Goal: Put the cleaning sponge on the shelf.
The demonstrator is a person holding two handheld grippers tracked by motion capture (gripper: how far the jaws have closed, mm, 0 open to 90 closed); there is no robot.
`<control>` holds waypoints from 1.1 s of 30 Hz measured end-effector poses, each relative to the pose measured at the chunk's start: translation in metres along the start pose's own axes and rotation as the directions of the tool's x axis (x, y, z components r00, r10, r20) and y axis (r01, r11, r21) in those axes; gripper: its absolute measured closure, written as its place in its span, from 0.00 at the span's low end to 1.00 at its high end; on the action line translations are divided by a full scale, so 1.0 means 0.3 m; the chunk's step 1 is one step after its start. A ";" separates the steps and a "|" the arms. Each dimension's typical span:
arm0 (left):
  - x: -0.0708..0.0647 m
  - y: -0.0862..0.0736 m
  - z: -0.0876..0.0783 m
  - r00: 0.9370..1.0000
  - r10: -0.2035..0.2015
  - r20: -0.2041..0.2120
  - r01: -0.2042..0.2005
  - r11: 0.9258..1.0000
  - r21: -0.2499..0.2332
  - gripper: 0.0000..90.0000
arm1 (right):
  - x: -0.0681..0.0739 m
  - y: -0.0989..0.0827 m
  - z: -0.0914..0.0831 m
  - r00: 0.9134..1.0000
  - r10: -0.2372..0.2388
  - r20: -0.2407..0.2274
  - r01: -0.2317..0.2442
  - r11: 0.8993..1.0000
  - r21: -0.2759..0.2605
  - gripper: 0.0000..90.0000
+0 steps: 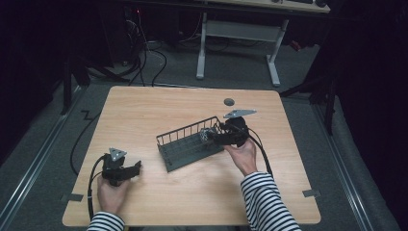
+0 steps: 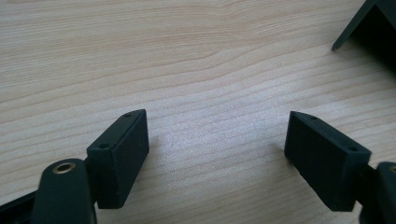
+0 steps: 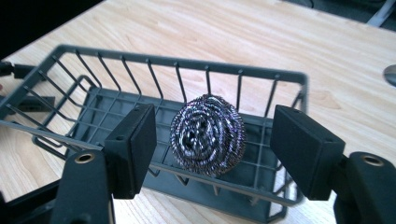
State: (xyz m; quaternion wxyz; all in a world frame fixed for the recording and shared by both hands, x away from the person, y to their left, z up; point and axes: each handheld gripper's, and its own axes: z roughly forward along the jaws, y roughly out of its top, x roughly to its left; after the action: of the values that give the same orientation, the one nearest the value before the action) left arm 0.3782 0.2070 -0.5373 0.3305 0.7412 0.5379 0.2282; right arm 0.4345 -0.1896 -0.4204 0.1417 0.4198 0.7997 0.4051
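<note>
A dark wire basket (image 1: 185, 132) stands at the middle of the wooden table (image 1: 144, 110). A steel-wool scourer (image 3: 208, 135) rests inside it at its right end, leaning on the far wire wall. My right gripper (image 3: 215, 140) reaches over the basket's near rim, and its jaws stand open on either side of the scourer with a gap at each pad. In the high view the right gripper (image 1: 210, 137) sits at the basket's right end. My left gripper (image 1: 136, 168) rests at the table's front left, open (image 2: 215, 144) over bare wood, with a basket corner (image 2: 369, 23) beyond it.
A small grey round disc (image 1: 229, 101) lies on the table behind the basket. A white-legged desk (image 1: 238, 33) and floor cables (image 1: 149, 62) lie past the table's far edge. Bare wood spreads left of the basket.
</note>
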 end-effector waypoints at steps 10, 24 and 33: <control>0.000 0.000 0.000 1.000 0.000 0.001 0.000 1.000 0.000 0.25 | -0.040 -0.064 -0.089 1.000 0.017 0.026 -0.016 1.000 -0.014 0.43; 0.000 0.000 0.000 1.000 0.001 0.001 -0.001 1.000 0.000 0.25 | -0.083 -0.202 -0.192 0.996 0.066 0.054 -0.063 0.996 -0.058 0.45; 0.000 0.000 0.000 1.000 0.002 0.001 -0.002 1.000 0.001 0.25 | -0.109 -0.295 -0.221 0.993 0.095 0.065 -0.090 0.993 -0.071 0.45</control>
State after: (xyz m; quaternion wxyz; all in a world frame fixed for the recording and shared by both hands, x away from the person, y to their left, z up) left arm 0.3783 0.2069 -0.5372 0.3303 0.7419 0.5372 0.2279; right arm 0.3674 -0.2785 -0.4502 0.1643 0.4652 0.7598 0.4235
